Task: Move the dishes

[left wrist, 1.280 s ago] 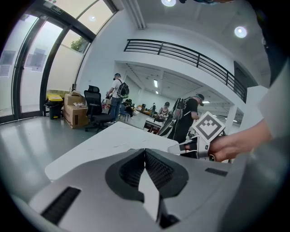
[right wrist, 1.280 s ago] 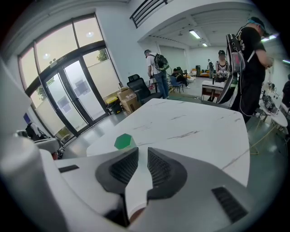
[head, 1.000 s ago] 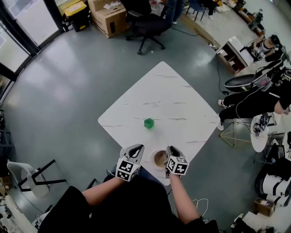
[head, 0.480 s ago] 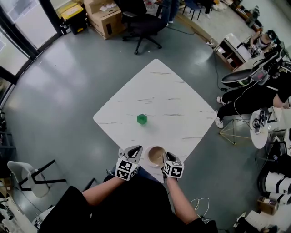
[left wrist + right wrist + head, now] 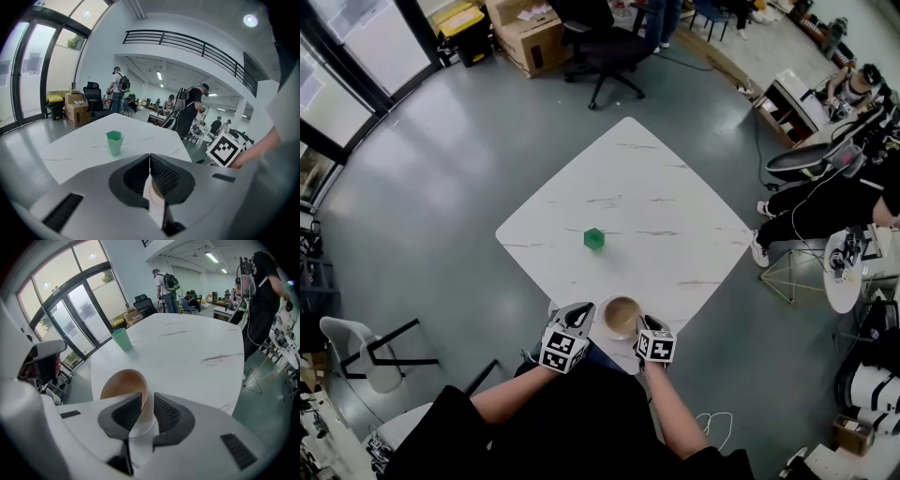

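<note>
Main worry: the right gripper (image 5: 146, 405) has the bowl (image 5: 621, 316) by one side of its rim only, jaws clamped on the wall. I reckon that grip could let the bowl tip or slide out, and the table (image 5: 656, 202) corner drops off right beside the bowl. Both forearms reach in low from the person's side. The left gripper (image 5: 150, 171) sits just left of the bowl, jaws pressed together on nothing. A green cup (image 5: 594, 239) stands well beyond the bowl.

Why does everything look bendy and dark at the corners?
Left gripper view: the wide lens bows the balcony railing and blackens the corners. Right gripper view: same bulge; the near bowl is soft. Head view: window glare pales the floor.
</note>
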Demonstrator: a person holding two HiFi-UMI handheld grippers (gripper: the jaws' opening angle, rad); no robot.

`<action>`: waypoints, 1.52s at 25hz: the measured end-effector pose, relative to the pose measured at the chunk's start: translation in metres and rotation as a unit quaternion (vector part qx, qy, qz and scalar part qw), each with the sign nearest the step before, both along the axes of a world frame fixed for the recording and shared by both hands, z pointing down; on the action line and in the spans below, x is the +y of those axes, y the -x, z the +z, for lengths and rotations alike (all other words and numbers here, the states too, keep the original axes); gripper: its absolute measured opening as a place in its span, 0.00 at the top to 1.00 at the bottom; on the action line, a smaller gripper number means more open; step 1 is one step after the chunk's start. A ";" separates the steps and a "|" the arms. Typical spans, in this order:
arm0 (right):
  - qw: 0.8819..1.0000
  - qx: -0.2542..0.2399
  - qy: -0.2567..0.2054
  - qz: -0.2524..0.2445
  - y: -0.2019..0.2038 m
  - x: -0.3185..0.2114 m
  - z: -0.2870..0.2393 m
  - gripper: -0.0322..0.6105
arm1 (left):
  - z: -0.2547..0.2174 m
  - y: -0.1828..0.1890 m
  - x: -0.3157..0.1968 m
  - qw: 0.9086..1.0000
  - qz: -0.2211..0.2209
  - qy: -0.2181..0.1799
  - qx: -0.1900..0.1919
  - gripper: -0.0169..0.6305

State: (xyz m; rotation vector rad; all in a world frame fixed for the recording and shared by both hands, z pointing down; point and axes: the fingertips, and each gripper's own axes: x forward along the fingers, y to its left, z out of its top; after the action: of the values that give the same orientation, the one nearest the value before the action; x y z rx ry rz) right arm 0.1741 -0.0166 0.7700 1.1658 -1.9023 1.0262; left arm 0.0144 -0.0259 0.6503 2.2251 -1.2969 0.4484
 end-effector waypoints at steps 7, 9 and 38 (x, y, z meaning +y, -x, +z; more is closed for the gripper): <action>0.999 -0.028 0.018 -0.012 0.006 0.003 0.013 0.80 | 0.001 -0.001 0.011 1.000 -0.014 0.004 -0.010 0.95; 0.999 -0.032 0.022 -0.016 0.009 0.003 0.014 0.81 | 0.000 0.000 0.014 1.000 -0.017 0.005 -0.012 0.95; 0.985 -0.081 -0.013 0.155 0.018 -0.147 -0.018 0.90 | -0.005 0.063 -0.026 0.999 -0.031 0.001 0.012 0.95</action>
State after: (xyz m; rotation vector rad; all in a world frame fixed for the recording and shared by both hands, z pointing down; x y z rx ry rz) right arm 0.1566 -0.1634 0.7519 1.4654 -1.8986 1.3002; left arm -0.0484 -0.0520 0.6458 2.1760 -1.3485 0.3975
